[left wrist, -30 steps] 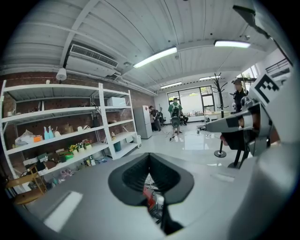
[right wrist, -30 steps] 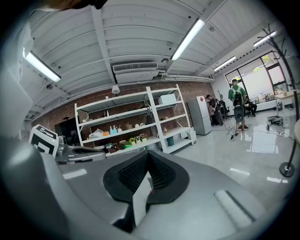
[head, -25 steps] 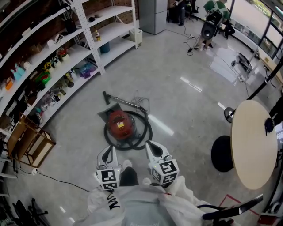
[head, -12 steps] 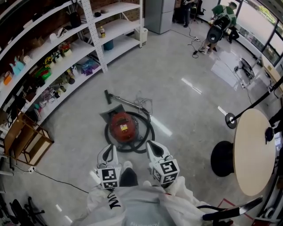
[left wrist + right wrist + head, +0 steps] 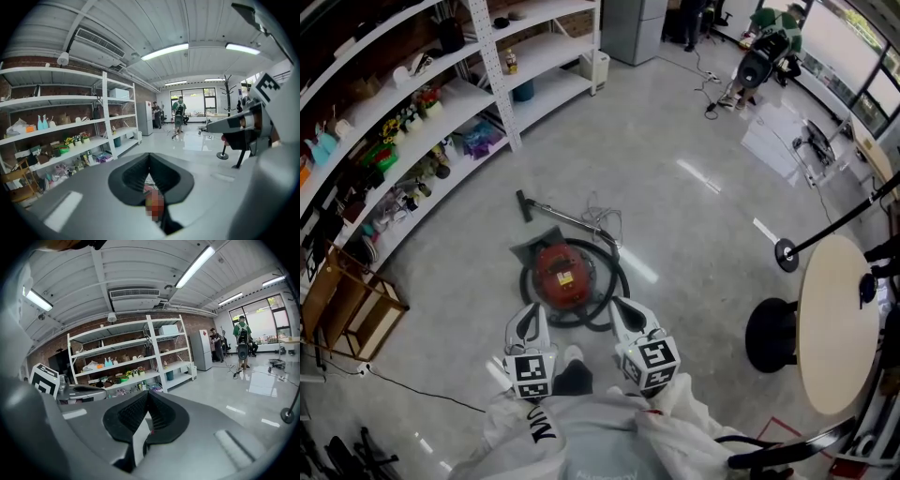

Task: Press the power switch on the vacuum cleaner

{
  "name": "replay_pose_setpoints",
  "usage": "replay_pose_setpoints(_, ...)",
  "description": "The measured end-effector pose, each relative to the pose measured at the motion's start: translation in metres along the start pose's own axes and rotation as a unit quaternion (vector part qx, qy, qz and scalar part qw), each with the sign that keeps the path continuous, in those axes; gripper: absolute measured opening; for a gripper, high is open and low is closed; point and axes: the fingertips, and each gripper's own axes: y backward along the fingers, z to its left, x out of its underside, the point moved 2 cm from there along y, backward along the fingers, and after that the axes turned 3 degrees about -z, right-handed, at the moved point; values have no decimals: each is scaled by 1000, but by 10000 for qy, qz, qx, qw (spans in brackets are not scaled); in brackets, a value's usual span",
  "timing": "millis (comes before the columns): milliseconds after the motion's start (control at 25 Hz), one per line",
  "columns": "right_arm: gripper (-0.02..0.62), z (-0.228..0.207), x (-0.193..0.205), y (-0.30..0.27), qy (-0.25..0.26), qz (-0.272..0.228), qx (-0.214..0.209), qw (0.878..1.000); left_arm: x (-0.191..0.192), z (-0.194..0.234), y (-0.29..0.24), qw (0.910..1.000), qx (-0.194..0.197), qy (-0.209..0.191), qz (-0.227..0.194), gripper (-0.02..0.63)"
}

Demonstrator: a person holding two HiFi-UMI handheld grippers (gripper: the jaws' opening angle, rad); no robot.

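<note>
Now, the red vacuum cleaner (image 5: 558, 270) sits on the floor at frame centre, ringed by its black hose (image 5: 606, 289). Just below it in the frame hover the left gripper (image 5: 528, 319) and right gripper (image 5: 625, 313), each with jaws pressed together, holding nothing.

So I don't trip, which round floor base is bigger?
The solid black base partly under the round table; the pole's ringed base is clearly smaller.

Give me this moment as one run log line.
stage: before press | vacuum cleaner: red, on floor ahead | left gripper: shut, empty, short of vacuum cleaner | right gripper: shut, empty, short of vacuum cleaner
</note>
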Motion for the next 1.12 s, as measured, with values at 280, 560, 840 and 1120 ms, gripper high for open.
replay_pose_setpoints(280, 0, 7, -10, -31, 67, 30, 101, 9999, -2, 28, -20, 9999, 112, 52, -23, 0)
replay_pose_setpoints(560, 0, 17, -16, -56, 129, 8, 179, 9998, 0, 56, -33, 9998, 141, 105, -62, 0)
replay_pose_setpoints(840, 0, 23, -17, -67, 180, 60, 232, 9995, 5, 66, -38, 9996, 207, 178, -45, 0)
replay_pose_setpoints(1120, 0, 20, -10, -60, 134, 185, 373, 9990, 14, 60, -40, 9990, 342, 258, 78, 0)
